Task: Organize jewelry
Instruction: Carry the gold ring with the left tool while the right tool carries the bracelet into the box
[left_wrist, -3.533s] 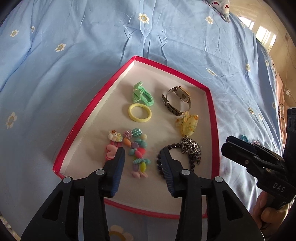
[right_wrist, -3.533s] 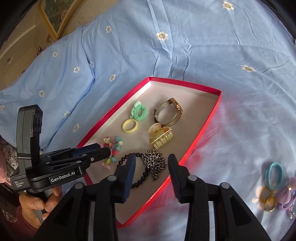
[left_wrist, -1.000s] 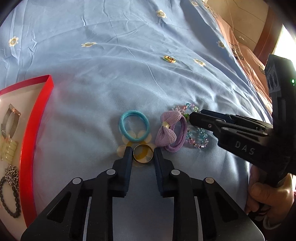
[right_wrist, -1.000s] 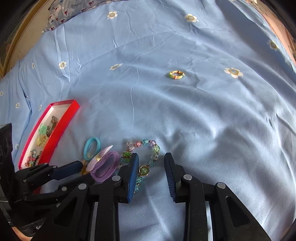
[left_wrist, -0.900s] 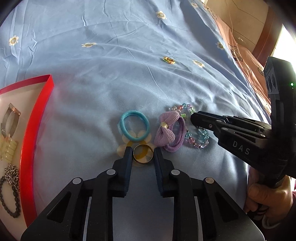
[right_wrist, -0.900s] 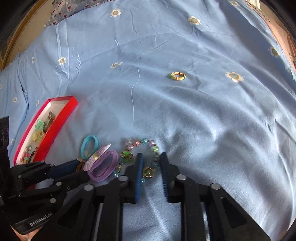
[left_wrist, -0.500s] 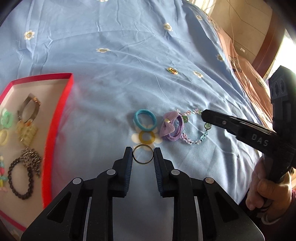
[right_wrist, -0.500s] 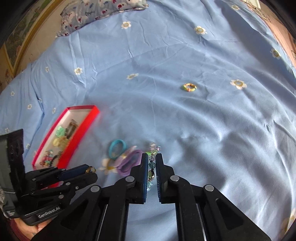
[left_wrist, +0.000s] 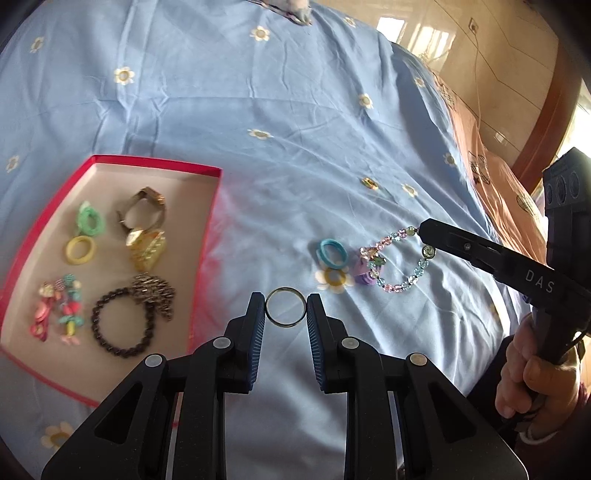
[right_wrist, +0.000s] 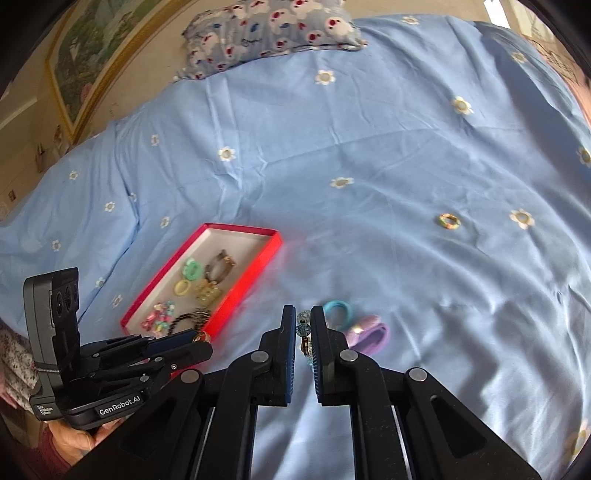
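Grip on both sides is confirmed. Left gripper (left_wrist: 286, 312) is clamped across a gold ring (left_wrist: 286, 312), held clear of the bedsheet (left_wrist: 258, 110) just right of the red tray (left_wrist: 207, 236). Right gripper (right_wrist: 303, 328) is closed on a pastel bead bracelet (left_wrist: 402, 258), whose loop sags toward the sheet farther right of the tray. Both pieces are evidently lifted for transfer into the tray, which already holds sorted items (watch, hair ties, black bracelet). Blue hair tie (left_wrist: 332, 253) and purple bow tie (right_wrist: 369, 334) remain outside — so does a small multicoloured ring (right_wrist: 449, 220), far beyond the tray. Bracelet's pinched section is hidden between the pads.
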